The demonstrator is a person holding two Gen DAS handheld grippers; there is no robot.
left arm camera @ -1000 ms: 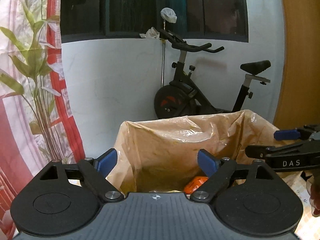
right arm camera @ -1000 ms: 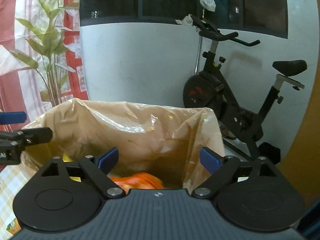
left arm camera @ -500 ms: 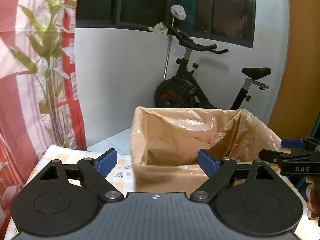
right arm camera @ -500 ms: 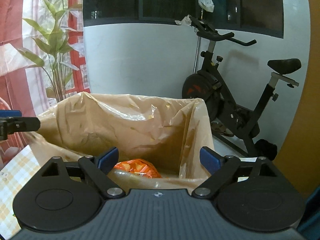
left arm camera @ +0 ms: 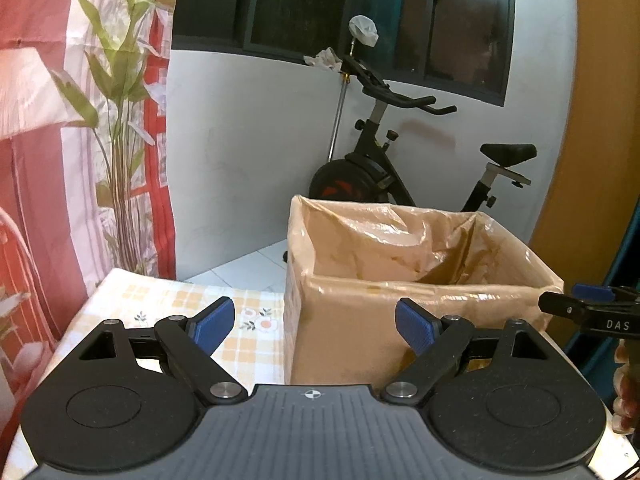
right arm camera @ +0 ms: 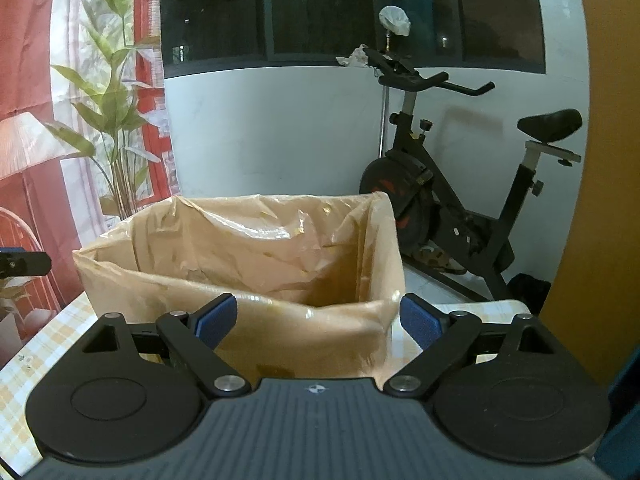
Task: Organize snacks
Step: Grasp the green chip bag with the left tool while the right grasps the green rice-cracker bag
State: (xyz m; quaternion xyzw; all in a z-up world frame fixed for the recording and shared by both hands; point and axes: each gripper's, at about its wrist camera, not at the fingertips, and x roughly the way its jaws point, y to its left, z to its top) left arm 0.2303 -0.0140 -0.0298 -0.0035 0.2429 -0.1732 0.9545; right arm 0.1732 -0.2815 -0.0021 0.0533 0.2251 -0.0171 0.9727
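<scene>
The box (left arm camera: 400,320) stands on the table (left arm camera: 160,304), with the exercise bike (left arm camera: 376,168) behind it.

The cardboard box (left arm camera: 360,332) stands upright on the checked tablecloth (left arm camera: 160,304), open at the top and lined with crinkled translucent plastic (right arm camera: 248,248) folded over its rim. From these angles, its contents can't be seen.

1. The black left gripper with blue pads (left arm camera: 314,326) has its jaws wide apart and holds nothing.
2. The black right gripper with blue pads (right arm camera: 318,318) is also wide apart and empty.
</scene>
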